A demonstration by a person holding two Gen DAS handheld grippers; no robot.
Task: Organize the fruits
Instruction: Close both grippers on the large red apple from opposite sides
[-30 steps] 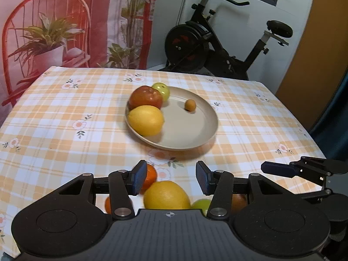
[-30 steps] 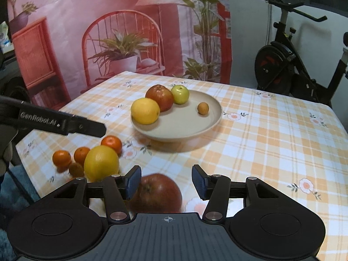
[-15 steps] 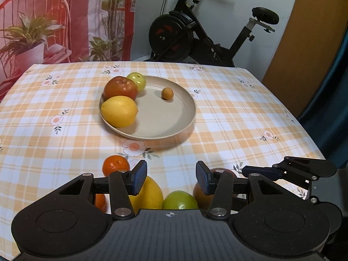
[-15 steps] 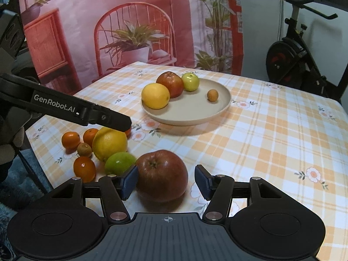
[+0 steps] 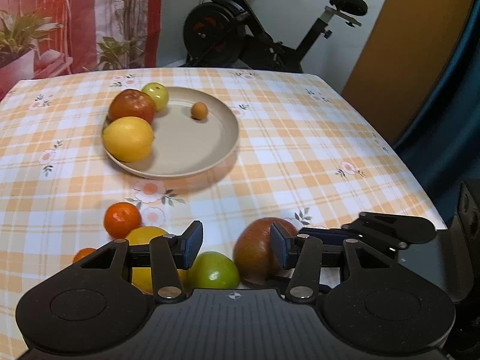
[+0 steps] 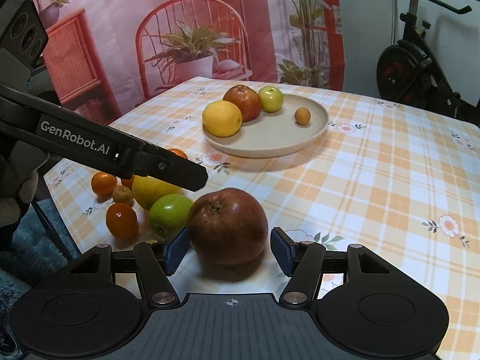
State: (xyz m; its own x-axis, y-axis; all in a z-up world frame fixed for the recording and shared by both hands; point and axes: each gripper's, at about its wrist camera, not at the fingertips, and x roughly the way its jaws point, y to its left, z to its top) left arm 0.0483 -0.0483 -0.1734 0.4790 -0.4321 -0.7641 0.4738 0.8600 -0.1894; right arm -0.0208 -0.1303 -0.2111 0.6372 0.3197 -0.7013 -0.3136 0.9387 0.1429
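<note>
Checked tablecloth (image 6: 375,180) carries a plate (image 6: 300,147); nearer than it, the right gripper (image 6: 231,250) is opening around a red apple (image 6: 228,225), pads clear. Left gripper (image 5: 237,246) hangs part-open, empty, above a green apple (image 5: 214,271).

My gripper (image 6: 229,247) is matt black plastic; the red apple (image 6: 228,225) looks glossy and smooth, the plate (image 6: 312,138) matt beige, the bench (image 6: 375,180) cloth-covered.
</note>
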